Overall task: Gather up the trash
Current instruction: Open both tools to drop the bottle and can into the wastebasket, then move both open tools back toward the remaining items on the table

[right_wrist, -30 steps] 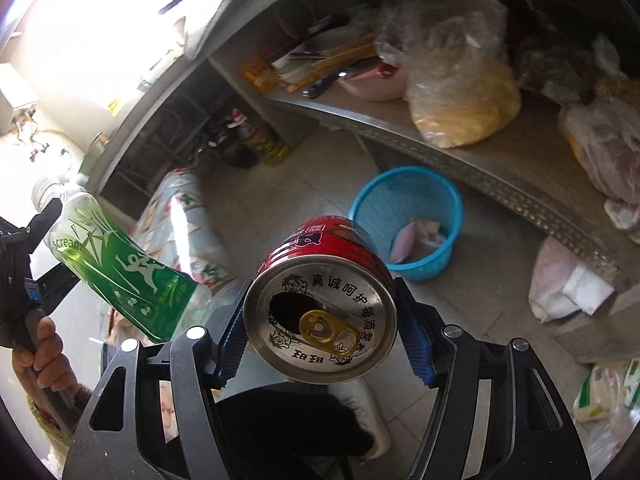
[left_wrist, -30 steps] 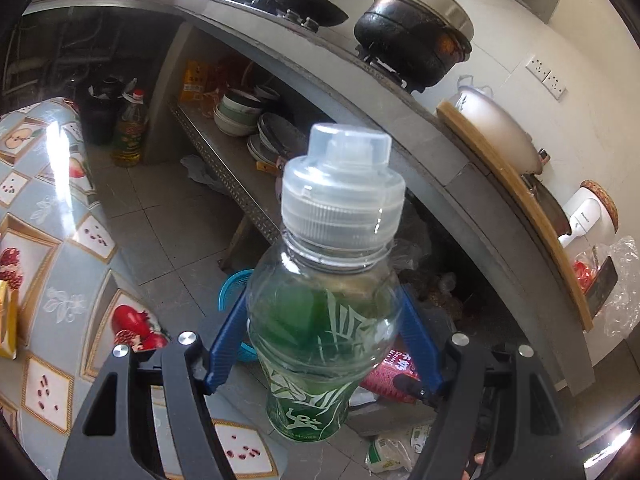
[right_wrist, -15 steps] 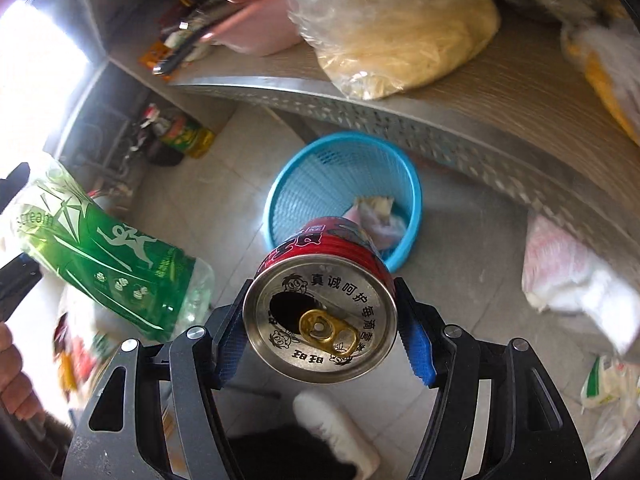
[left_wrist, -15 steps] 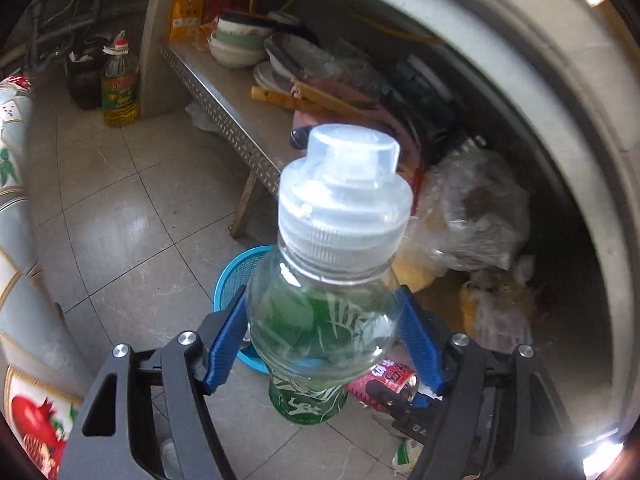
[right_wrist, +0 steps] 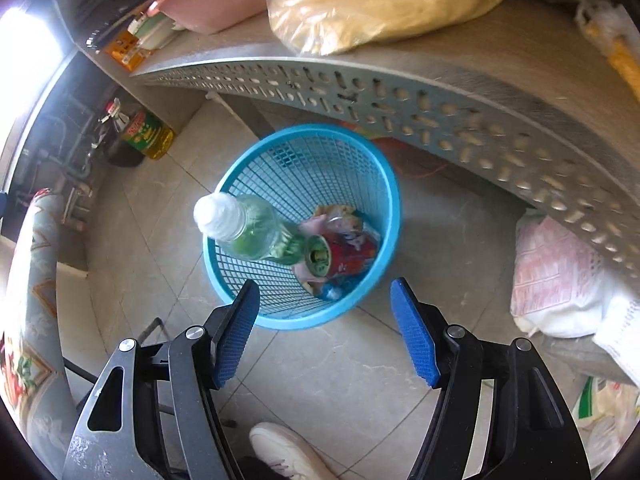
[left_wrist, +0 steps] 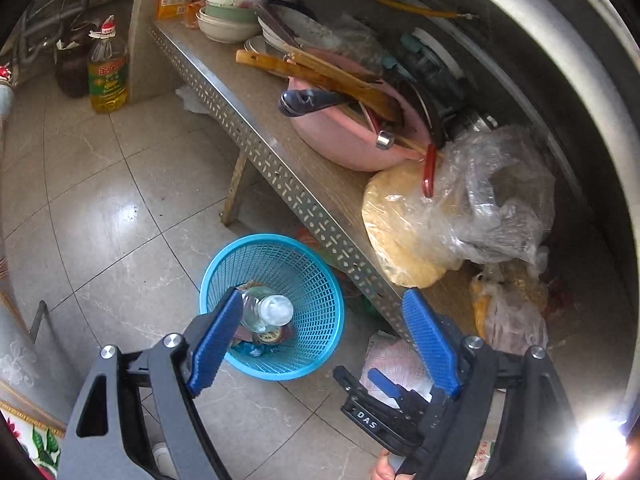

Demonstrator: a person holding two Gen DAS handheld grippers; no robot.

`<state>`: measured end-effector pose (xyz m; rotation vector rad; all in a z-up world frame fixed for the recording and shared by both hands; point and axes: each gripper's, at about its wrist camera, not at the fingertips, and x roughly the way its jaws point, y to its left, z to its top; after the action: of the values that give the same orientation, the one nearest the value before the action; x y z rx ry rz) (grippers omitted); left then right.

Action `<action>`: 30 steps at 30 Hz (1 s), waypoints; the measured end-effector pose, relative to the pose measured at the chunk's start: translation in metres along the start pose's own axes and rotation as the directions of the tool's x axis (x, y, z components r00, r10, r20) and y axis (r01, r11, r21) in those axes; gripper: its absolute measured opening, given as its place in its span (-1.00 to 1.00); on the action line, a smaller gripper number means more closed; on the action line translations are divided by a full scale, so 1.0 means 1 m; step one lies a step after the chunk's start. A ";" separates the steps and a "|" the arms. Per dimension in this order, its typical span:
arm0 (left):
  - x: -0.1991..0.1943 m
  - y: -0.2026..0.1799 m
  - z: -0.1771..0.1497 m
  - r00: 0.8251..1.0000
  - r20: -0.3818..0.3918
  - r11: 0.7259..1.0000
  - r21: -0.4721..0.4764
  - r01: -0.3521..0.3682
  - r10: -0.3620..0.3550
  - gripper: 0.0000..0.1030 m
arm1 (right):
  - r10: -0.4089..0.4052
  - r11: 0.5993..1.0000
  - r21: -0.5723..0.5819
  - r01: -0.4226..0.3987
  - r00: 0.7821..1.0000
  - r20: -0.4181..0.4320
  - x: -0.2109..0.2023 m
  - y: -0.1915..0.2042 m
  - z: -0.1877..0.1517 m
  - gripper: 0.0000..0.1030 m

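Steel shelving [right_wrist: 440,92] arcs across the top of the right view; below it, mid-frame, sits the blue basket [right_wrist: 394,216] on floor tiles, catching trash: green bottle [right_wrist: 256,232] leaning on the rim, red can [right_wrist: 344,254] beside. Left gripper [left_wrist: 320,344] and right gripper [right_wrist: 326,332] hang spread, empty, lower centre.

Green bottle [right_wrist: 256,232], red can [right_wrist: 340,256] inside blue basket [right_wrist: 384,184].

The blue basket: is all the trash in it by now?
Mostly. The green bottle and red can lie inside the blue basket. The left gripper and right gripper are open and empty. Wrappers on the floor may remain.
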<state>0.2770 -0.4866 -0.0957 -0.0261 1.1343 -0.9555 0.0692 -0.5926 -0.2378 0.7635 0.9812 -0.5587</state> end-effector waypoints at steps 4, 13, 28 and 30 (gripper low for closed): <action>-0.028 0.000 -0.009 1.000 0.018 1.000 0.012 0.015 -0.015 0.55 | -0.006 0.999 -0.040 0.007 0.999 0.032 -0.023 0.002 -0.013 0.26; -0.126 -0.001 -0.046 0.994 0.100 0.996 0.079 0.033 -0.041 0.55 | 0.027 0.992 -0.128 -0.016 0.996 0.087 -0.073 0.012 -0.049 0.31; -0.279 0.041 -0.161 0.968 0.250 1.000 0.020 -0.017 0.012 0.64 | 0.154 0.955 -0.282 -0.092 0.966 0.209 -0.180 0.063 -0.090 0.55; -0.292 0.054 -0.178 0.963 0.268 1.000 -0.015 -0.027 0.030 0.65 | 0.169 0.946 -0.308 -0.100 0.964 0.206 -0.186 0.071 -0.093 0.58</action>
<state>0.1478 -0.1857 0.0156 -0.1441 0.8873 -0.8899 -0.0124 -0.4609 -0.0818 0.4809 0.7673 -0.3596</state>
